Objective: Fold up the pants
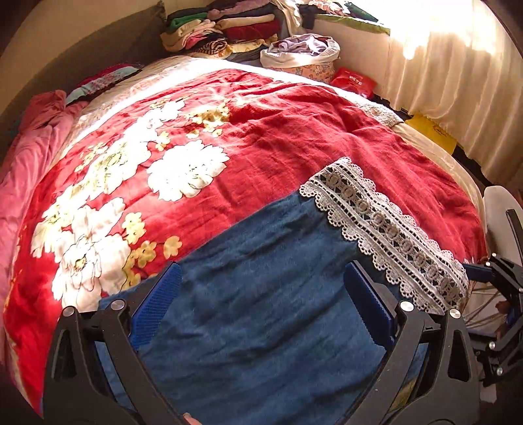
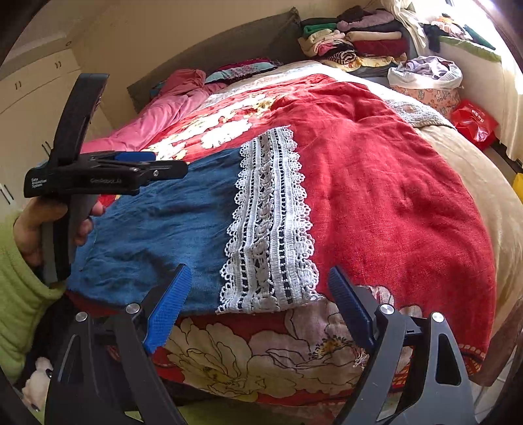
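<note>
The right hand-held gripper is held wide open above the bed's near edge, with nothing gripped. The left hand-held gripper is likewise spread wide over the blue denim pants, gripping nothing. The pants, with a white lace hem, are laid flat on the red floral blanket. Stacked folded clothes are seen farthest away.

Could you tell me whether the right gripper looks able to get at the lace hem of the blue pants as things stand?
Probably yes: the right gripper is open just before the lace hem, nothing lies between, and the left gripper is off over the blue fabric.
</note>
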Demonstrator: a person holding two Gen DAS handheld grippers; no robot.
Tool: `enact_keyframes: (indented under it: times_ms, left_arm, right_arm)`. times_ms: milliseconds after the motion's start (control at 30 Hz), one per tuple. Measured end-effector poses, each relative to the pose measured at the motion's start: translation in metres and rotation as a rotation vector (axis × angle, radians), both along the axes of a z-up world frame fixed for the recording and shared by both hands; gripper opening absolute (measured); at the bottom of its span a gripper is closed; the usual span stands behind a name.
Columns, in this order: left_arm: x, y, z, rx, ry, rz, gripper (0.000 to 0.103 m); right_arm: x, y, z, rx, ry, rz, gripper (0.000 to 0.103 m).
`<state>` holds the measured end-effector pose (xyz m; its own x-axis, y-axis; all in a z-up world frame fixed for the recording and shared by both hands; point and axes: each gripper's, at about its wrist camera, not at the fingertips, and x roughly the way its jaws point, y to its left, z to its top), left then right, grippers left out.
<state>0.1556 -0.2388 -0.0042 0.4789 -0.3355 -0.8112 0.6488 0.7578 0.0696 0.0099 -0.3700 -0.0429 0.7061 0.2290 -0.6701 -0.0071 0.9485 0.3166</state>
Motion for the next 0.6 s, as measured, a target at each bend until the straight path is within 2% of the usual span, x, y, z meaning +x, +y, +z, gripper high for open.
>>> enact_keyframes:
  times_ms: [233, 333, 400, 433, 467, 500, 533, 567, 600]
  left_arm:
    - [0.033, -0.024, -0.02, -0.015, 0.065, -0.046, 0.093]
    - [0.049, -0.026, -0.029, -0.07, 0.133, -0.074, 0.093]
    - [0.058, -0.027, -0.037, -0.077, 0.16, -0.077, 0.092]
    - [0.06, -0.027, -0.04, -0.074, 0.167, -0.084, 0.089]
    - [0.061, -0.027, -0.043, -0.073, 0.173, -0.092, 0.086]
    - [0.061, -0.027, -0.044, -0.08, 0.178, -0.105, 0.079]
    - [0.06, -0.028, -0.044, -0.088, 0.177, -0.118, 0.072]
    - [0.058, -0.028, -0.044, -0.1, 0.178, -0.131, 0.066]
    - [0.057, -0.029, -0.042, -0.108, 0.184, -0.14, 0.059]
  right_arm:
    - [0.008, 0.0, -0.008, 0.029, 0.006, -0.016, 0.085]
    - [0.011, -0.001, -0.009, 0.047, 0.006, -0.032, 0.085]
    - [0.013, -0.002, -0.009, 0.063, 0.004, -0.038, 0.086]
    - [0.014, -0.002, -0.01, 0.065, 0.005, -0.038, 0.086]
    - [0.014, -0.001, -0.01, 0.06, 0.003, -0.038, 0.082]
    - [0.014, 0.0, -0.009, 0.053, 0.001, -0.034, 0.076]
    - [0.014, 0.002, -0.008, 0.048, -0.001, -0.027, 0.063]
    - [0.015, 0.003, -0.008, 0.05, -0.001, -0.016, 0.057]
    - [0.016, 0.005, -0.008, 0.052, -0.002, 0.0, 0.056]
